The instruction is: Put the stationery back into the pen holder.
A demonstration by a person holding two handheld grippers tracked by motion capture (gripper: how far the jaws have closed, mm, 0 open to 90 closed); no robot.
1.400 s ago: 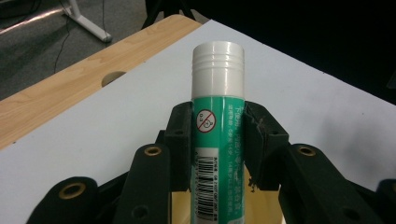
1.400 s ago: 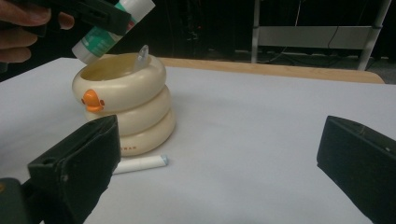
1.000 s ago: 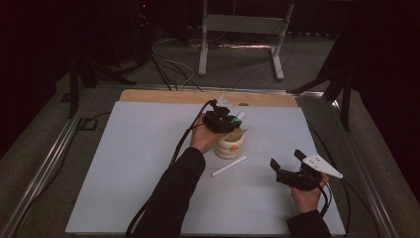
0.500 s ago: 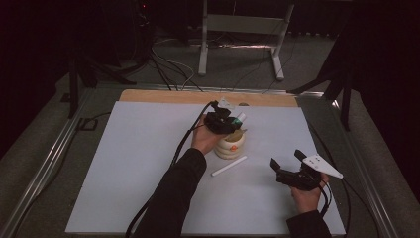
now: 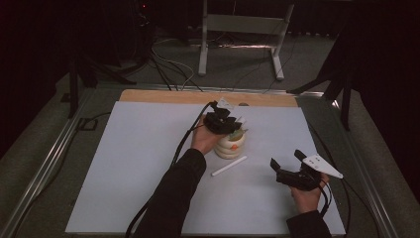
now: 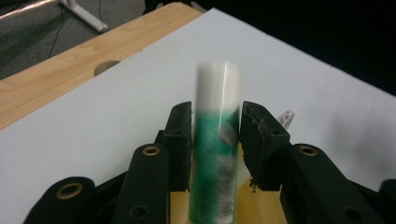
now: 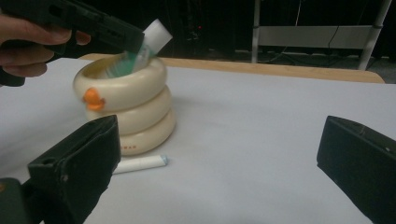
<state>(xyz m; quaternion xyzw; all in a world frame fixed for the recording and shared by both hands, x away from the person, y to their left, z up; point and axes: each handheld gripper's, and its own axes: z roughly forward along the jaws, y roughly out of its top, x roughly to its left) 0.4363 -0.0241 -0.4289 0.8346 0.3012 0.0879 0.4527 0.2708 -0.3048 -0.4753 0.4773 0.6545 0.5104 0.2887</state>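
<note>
A cream holder (image 5: 231, 147) of three stacked rings, with a small orange duck (image 7: 93, 99) on its side, stands mid-mat. My left gripper (image 5: 236, 129) is over its mouth, shut on a green-and-white tube (image 6: 217, 140). The tube (image 7: 150, 39) leans with its white cap up and its lower end inside the holder (image 7: 127, 112). A white stick (image 5: 229, 166) lies on the mat just in front of the holder. My right gripper (image 5: 286, 159) is at the front right, open, jaws wide apart with nothing between them, aimed at the holder.
A white mat (image 5: 138, 158) covers the table. A bare wooden strip (image 5: 163, 96) with a round hole (image 6: 106, 67) runs along the far edge. A metal stand (image 5: 242, 29) and loose cables are on the floor behind. Metal rails border the table's sides.
</note>
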